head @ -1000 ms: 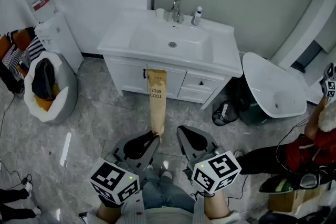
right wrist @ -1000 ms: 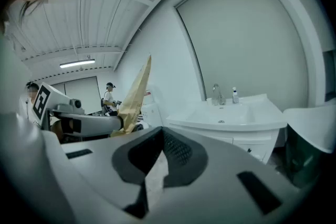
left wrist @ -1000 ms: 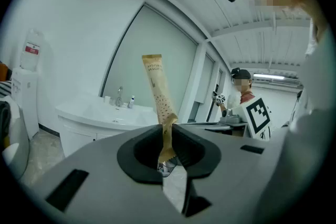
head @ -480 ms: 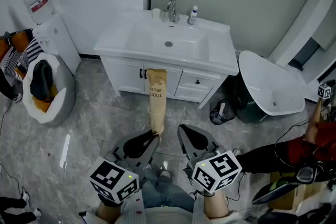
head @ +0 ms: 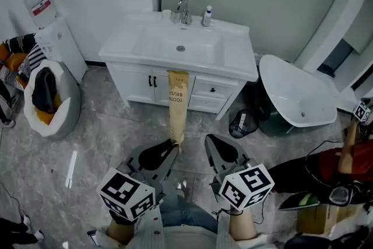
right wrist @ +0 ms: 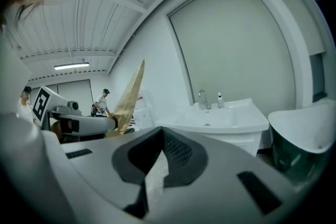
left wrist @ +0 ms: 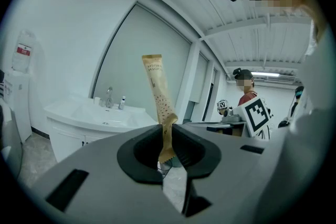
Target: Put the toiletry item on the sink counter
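Task thing: toothbrush packet, one, long and tan, held up in the air in front of the sink bench, not on it.
Left gripper: fingers pinching the packet's lower end; the packet stands up from them, leaning a little.
Right gripper: fingers pressed together, nothing between them; just beside the left one, apart from the packet.
Head view only: both grippers together, print on the packet face, the grey marble floor, a water dispenser left of the bench, a grey bag with clothes in it, and a white tub to the right.
Left gripper view only: the pinch itself, with the packet end crumpled between the pads; a person in red stands far right behind a marker cube.
Right gripper view only: the packet seen side-on, off to the left in the other gripper; small figures far back.
On the bench, counted: one faucet, one small bottle, one cup, all at the back edge.
Grippers, counted: two.
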Demonstrator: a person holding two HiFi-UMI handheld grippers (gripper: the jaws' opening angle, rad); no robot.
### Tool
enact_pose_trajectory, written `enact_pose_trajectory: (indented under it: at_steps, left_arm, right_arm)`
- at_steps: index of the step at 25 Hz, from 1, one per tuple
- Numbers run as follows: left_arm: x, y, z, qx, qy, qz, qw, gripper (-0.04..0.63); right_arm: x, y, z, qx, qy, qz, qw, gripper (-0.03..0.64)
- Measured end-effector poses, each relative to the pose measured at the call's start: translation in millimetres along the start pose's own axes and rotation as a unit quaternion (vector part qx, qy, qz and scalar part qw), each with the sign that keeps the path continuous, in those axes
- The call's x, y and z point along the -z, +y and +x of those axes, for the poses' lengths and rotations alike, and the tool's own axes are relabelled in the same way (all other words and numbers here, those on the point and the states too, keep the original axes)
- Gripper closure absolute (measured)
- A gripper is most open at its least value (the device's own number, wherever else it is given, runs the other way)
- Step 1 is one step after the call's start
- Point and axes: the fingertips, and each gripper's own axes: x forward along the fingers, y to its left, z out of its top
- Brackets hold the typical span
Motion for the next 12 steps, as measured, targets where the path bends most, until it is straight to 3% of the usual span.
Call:
enact_pose_trajectory:
  at_steps: [12]
  left_arm:
    - [0.6,22.2,36.8,0.003,0.006,-0.012,0.9999,0.535]
  right_arm:
    - [2.8,-33.1,26.8,0.004,0.008,0.010,1.000,0.607]
